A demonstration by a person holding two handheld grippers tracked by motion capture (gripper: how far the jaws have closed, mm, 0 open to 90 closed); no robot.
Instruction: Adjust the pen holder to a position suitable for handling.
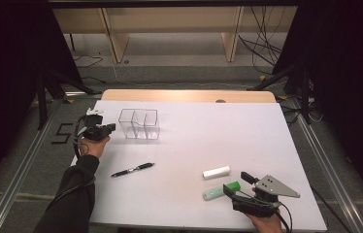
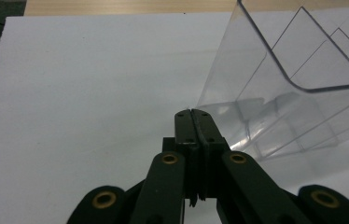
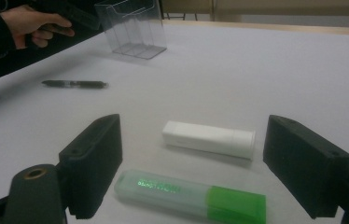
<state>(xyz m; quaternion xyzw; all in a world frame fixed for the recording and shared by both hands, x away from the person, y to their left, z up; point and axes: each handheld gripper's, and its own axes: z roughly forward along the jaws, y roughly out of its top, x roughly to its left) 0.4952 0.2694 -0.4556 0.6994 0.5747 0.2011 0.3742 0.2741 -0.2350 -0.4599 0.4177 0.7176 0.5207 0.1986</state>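
We have the left tool [image 2: 194, 112] pressed together with nothing between its tips, sitting just beside the lower left corner of the clear plastic three-compartment holder [image 1: 139, 124], near the worktop's [image 1: 247, 121] far left edge. Our right tool [image 3: 191, 172] stands spread wide, low at the near right edge, with the green-capped translucent stick [image 3: 191, 195] lying between its halves, untouched. The white rectangular block [image 3: 210, 139] lies just beyond. The black pen [image 1: 132, 170] rests mid-left, open white surface all around it.

table [image 1: 267, 126]: white sheet | clear organizer [image 1: 139, 124] | pen [image 1: 132, 170] | white stick [image 1: 216, 172] | green highlighter [image 1: 221, 191]
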